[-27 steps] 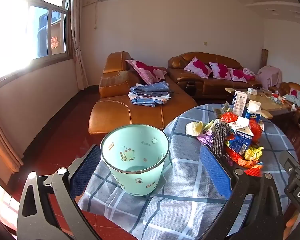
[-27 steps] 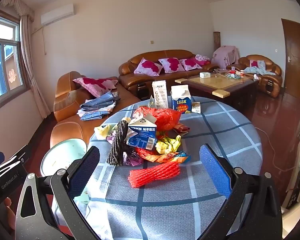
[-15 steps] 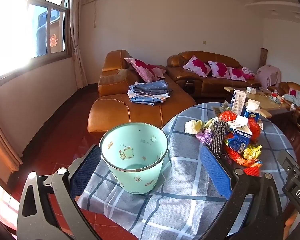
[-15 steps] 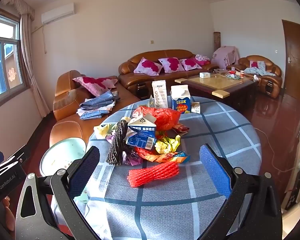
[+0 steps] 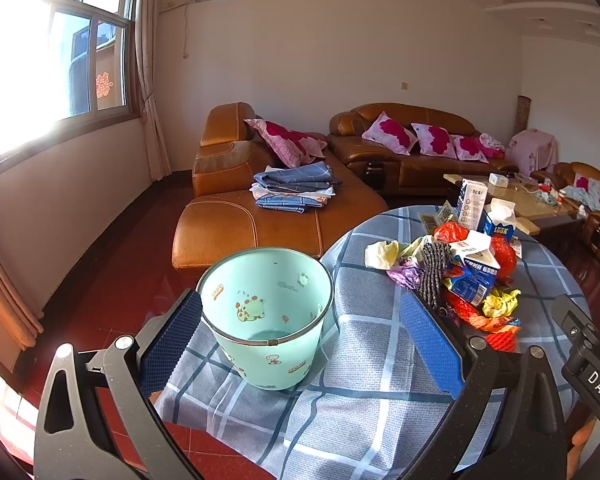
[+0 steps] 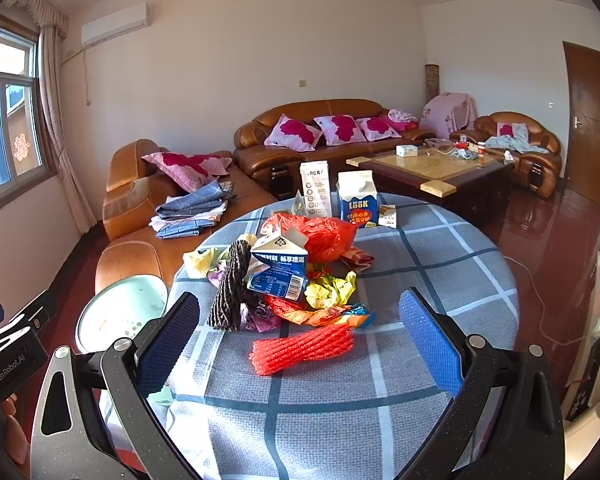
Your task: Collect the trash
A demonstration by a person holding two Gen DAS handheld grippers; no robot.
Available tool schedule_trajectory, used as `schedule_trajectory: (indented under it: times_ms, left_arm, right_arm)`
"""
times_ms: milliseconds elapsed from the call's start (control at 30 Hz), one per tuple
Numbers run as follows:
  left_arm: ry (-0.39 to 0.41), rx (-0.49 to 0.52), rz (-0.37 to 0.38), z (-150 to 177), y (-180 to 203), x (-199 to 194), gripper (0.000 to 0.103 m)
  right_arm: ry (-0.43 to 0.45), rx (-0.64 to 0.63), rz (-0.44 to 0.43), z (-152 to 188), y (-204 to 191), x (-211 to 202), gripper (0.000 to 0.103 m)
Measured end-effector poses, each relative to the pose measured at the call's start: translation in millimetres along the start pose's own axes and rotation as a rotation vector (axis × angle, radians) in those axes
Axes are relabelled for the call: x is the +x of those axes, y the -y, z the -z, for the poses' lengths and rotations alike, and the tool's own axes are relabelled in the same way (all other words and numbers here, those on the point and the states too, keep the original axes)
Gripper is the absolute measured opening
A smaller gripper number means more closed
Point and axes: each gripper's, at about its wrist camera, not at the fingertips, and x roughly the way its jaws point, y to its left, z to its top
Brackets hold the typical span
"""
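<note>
Bright daylight, blown-out window (image 5: 28, 76) glare, sharp focus, fisheye-bent edges

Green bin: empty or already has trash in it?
Empty. The green bin stands upright on the tablecloth; its bare bottom shows, no trash inside.

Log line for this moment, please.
left gripper: jaws open, empty | right gripper: open, empty | bin: empty | red net: on table

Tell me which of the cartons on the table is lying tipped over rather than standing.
The blue milk carton in the trash pile, barcode showing; the white carton and the Look carton stand upright behind.
</note>
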Motion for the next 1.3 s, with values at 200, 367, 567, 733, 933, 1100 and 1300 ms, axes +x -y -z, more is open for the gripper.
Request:
schedule_trajectory:
  times_ms: [200,367,567,733,933,1100,1300]
  left_arm:
    - [-0.002,0.027,-0.009,3,5,1,0.097]
    - [-0.007,0.052,-0.018,6,10,1,0.097]
    - [-0.011,0.083,-0.022,9,18,3,0.097]
    - [-0.012,0.097,-0.028,10,21,4,0.097]
    - [-0.021,0.100,-0.030,11,23,7,0.097]
    - [-0.022,0.104,-0.030,11,24,8,0.097]
    - [-0.022,0.103,-0.029,11,25,8,0.097]
  right_arm:
    - [-0.005,0.005,0.010,0,4,1,0.098]
    - [-0.006,0.012,0.020,0,8,0,0.098]
    - [-0.015,0.011,0.027,1,8,3,0.098]
    - [-0.016,0.010,0.032,1,9,3,0.098]
    - [-0.026,0.016,0.043,2,12,5,0.098]
    - [-0.032,0.008,0.039,2,9,6,0.098]
    - [-0.032,0.012,0.040,2,8,6,0.098]
